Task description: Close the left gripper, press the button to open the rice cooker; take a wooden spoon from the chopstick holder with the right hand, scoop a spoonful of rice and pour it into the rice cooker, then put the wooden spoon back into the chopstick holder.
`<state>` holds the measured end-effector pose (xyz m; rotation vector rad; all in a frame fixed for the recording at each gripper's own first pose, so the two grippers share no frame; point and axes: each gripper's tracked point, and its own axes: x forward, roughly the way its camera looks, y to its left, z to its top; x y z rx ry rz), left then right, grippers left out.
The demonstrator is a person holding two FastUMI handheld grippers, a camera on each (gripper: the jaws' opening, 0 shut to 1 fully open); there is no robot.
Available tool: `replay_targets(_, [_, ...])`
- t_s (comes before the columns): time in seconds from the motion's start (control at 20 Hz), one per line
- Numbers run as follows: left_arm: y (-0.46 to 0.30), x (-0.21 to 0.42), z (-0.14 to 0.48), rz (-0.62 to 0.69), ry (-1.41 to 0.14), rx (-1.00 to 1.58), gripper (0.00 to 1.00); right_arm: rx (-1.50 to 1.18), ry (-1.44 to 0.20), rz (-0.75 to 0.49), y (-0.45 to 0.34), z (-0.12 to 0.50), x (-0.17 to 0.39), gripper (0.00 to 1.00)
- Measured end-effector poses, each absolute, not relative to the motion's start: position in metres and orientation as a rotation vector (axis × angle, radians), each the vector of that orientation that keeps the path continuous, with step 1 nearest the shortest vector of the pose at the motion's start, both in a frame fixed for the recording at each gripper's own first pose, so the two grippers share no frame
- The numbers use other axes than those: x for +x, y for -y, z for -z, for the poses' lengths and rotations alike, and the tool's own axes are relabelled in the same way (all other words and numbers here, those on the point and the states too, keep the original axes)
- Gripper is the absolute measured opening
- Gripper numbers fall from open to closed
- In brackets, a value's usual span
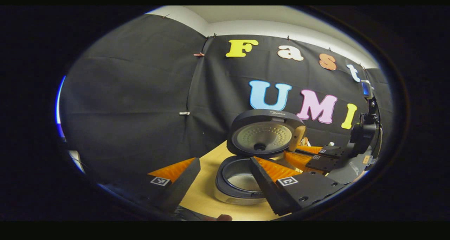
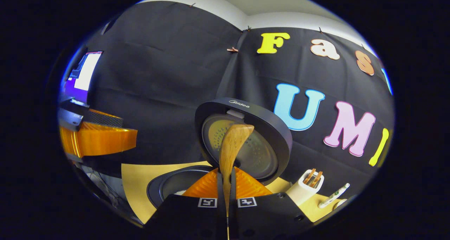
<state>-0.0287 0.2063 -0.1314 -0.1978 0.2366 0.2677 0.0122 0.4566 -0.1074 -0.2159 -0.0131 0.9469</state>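
Right claw (image 2: 226, 192) above tan table (image 2: 137, 183)

Left claw (image 1: 218, 178) wide apart; right claw (image 2: 226, 183) pinched, raised.

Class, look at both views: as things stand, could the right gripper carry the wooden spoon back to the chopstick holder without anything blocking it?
Probably yes. The right gripper is shut on the wooden spoon, and the chopstick holder stands upright to its right, beside the open rice cooker, its top uncovered.
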Motion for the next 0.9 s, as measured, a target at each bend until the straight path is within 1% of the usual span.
replay_targets(0.1, [-0.204, -0.03, 0.131, -0.266, -0.236, -0.195, 0.95, -0.248, 0.041, -0.945, -0.454, 0.106, 0.01, 0.06])
replay_targets(0.15, [-0.203, -0.03, 0.13, -0.266, -0.235, -0.195, 0.92, -0.235, 0.032, -0.941, -0.453, 0.106, 0.01, 0.06])
replay_targets(0.2, [-0.203, -0.03, 0.13, -0.265, -0.234, -0.195, 0.92, -0.204, 0.005, -0.937, -0.452, 0.107, 0.011, 0.06])
replay_targets(0.25, [-0.202, -0.032, 0.129, -0.266, -0.234, -0.196, 0.92, -0.158, -0.04, -0.932, -0.453, 0.108, 0.013, 0.06])
replay_targets(0.3, [-0.202, -0.032, 0.128, -0.266, -0.232, -0.196, 0.95, -0.103, -0.095, -0.923, -0.451, 0.11, 0.014, 0.1])
replay_targets(0.35, [-0.202, -0.034, 0.126, -0.267, -0.23, -0.195, 0.95, -0.037, -0.154, -0.912, -0.449, 0.111, 0.015, 0.06])
replay_targets(0.4, [-0.201, -0.035, 0.126, -0.268, -0.227, -0.192, 0.92, 0.021, -0.198, -0.904, -0.448, 0.111, 0.017, 0.06])
replay_targets(0.55, [-0.198, -0.041, 0.123, -0.264, -0.224, -0.184, 0.92, 0.244, -0.33, -0.852, -0.437, 0.099, 0.027, 0.06])
replay_targets(0.6, [-0.195, -0.043, 0.121, -0.261, -0.221, -0.181, 0.92, 0.309, -0.359, -0.834, -0.432, 0.095, 0.029, 0.06])
replay_targets(0.65, [-0.193, -0.044, 0.118, -0.257, -0.218, -0.178, 0.95, 0.363, -0.382, -0.814, -0.424, 0.091, 0.033, 0.07])
replay_targets(0.7, [-0.191, -0.046, 0.117, -0.254, -0.216, -0.173, 0.95, 0.409, -0.399, -0.792, -0.416, 0.088, 0.036, 0.07])
replay_targets(0.75, [-0.189, -0.047, 0.114, -0.251, -0.213, -0.168, 0.92, 0.461, -0.415, -0.772, -0.409, 0.084, 0.038, 0.06])
replay_targets(0.8, [-0.185, -0.048, 0.112, -0.245, -0.21, -0.166, 0.95, 0.523, -0.432, -0.752, -0.401, 0.079, 0.041, 0.06])
replay_targets(0.85, [-0.181, -0.049, 0.11, -0.241, -0.208, -0.164, 0.95, 0.577, -0.456, -0.728, -0.394, 0.076, 0.043, 0.07])
replay_targets(0.9, [-0.177, -0.049, 0.108, -0.235, -0.206, -0.162, 0.92, 0.618, -0.475, -0.699, -0.384, 0.075, 0.046, 0.06])
